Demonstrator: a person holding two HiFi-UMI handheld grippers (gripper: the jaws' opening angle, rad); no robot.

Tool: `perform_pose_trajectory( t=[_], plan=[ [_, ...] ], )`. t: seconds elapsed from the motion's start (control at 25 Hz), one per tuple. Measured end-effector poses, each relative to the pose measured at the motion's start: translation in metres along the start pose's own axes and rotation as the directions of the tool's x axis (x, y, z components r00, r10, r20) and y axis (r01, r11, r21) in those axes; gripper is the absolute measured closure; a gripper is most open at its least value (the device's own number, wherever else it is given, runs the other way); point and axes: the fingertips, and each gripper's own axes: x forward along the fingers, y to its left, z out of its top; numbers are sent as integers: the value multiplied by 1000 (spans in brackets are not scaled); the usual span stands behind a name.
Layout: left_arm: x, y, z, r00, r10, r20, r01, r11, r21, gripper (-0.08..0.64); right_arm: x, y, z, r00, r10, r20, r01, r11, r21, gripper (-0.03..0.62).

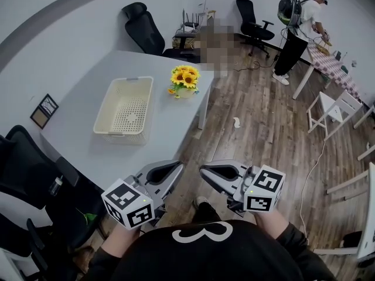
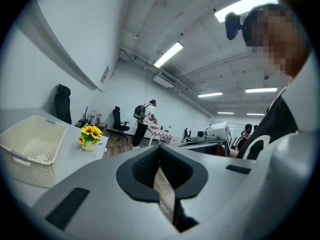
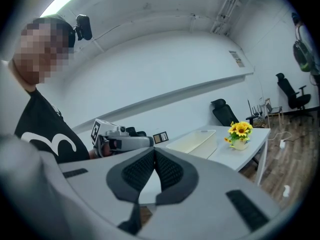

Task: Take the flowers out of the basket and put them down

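Head view: the flowers [image 1: 185, 81] stand on the tabletop [image 1: 164, 124], at 2 o'clock from the empty basket [image 1: 104, 119]. The left gripper [image 1: 177, 166] and right gripper [image 1: 203, 170] are at 6 o'clock. Left gripper view: fingers [image 2: 137, 174] pressed together, holding nothing. Right gripper view: fingers [image 3: 135, 174] the same. My worry: the flowers sit near the tabletop edge, so a careless sweep could knock them off.
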Motion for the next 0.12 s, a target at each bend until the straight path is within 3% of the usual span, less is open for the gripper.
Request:
perform_pose_trajectory(
  t=[0.12],
  plan=[
    [-3,0,-1,1000,0,5,0,1000,5,548,1,3,-2,1000,-3,0,3,1000,-10,583]
  ],
)
